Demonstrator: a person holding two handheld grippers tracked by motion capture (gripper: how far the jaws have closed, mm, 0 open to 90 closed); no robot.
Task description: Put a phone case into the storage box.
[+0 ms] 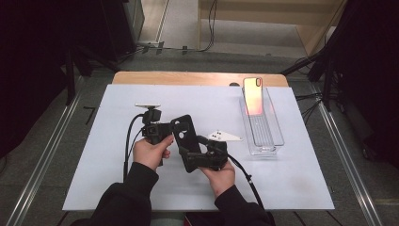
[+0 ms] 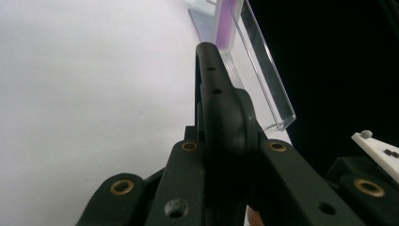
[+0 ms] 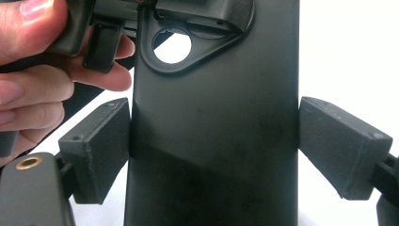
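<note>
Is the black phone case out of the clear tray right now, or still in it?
Out. The black phone case is held above the table between both claws, apart from the clear tray.

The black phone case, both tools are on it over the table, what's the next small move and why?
Probably carry the black phone case right toward the clear tray, where a pink phone leans. The left tool pinches its edge and the right tool spans its width, so it looks secure enough to move.
</note>
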